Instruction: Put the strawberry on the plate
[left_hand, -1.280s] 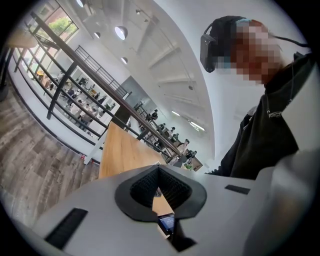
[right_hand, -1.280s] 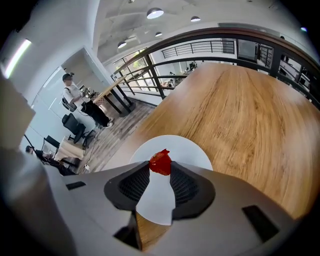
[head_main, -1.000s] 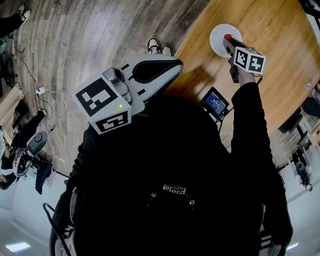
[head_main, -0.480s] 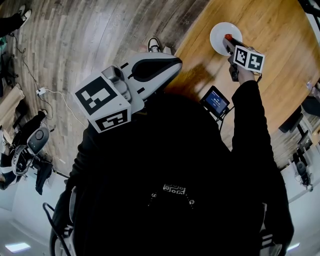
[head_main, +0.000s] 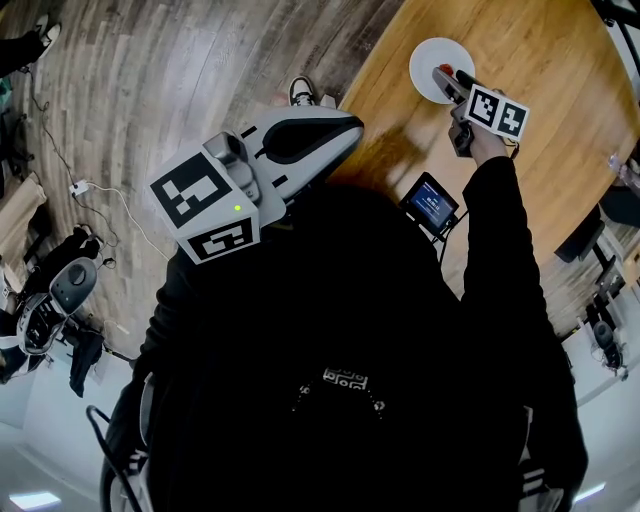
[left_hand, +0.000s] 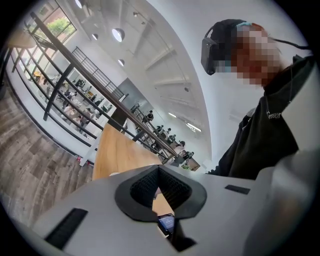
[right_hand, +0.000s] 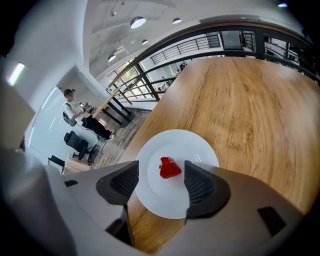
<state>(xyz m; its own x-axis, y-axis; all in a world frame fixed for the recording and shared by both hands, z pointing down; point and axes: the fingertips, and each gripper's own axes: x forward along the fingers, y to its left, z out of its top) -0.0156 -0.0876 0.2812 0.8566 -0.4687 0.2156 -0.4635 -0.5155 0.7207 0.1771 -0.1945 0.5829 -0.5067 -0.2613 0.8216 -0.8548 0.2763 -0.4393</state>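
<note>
Right gripper (right_hand: 161, 175) fingers have just been opening; strawberry (right_hand: 170, 168) lies free between them on plate (right_hand: 165, 202). Lift straight clear without nudging it. Left gripper (left_hand: 159, 176) fingers together, empty.

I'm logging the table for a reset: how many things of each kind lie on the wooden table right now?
plate: 1
strawberry: 1, lying on the plate
Total: 2

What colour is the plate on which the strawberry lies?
White, plain. The plate shows best in the right gripper view.
</note>
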